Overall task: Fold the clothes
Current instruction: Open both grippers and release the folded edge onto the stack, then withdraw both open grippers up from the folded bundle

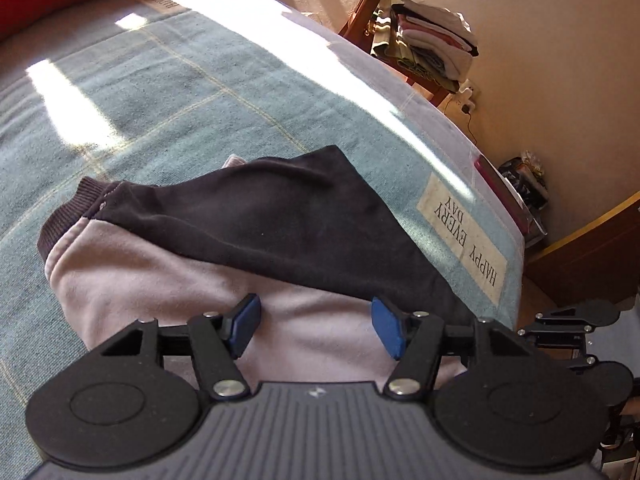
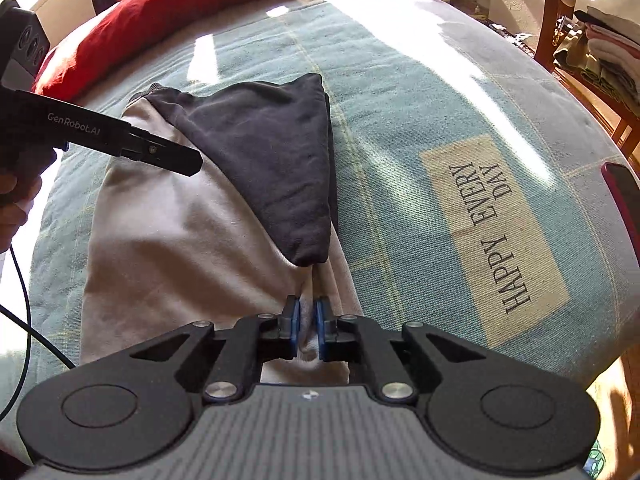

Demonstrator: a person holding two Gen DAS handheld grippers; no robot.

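Observation:
A sweatshirt with a pale lilac body (image 1: 160, 280) and a dark sleeve (image 1: 280, 220) folded across it lies on the bed. My left gripper (image 1: 314, 304) hovers open over the pale cloth near the sleeve's lower edge, with nothing pinched between its blue pads. In the right wrist view the same pale body (image 2: 160, 260) and dark sleeve (image 2: 280, 152) show, and the left gripper's fingers (image 2: 176, 162) reach in from the left above the shoulder. My right gripper (image 2: 307, 306) is shut on a raised pinch of pale cloth just below the sleeve's tip.
The bed's teal blanket (image 2: 400, 100) carries a "HAPPY EVERY DAY" patch (image 2: 496, 236). A red pillow (image 2: 200, 12) lies at the far end. A wooden chair with stacked folded clothes (image 1: 436, 40) stands beyond the bed's right edge. A person's hand (image 2: 16, 200) holds the left gripper.

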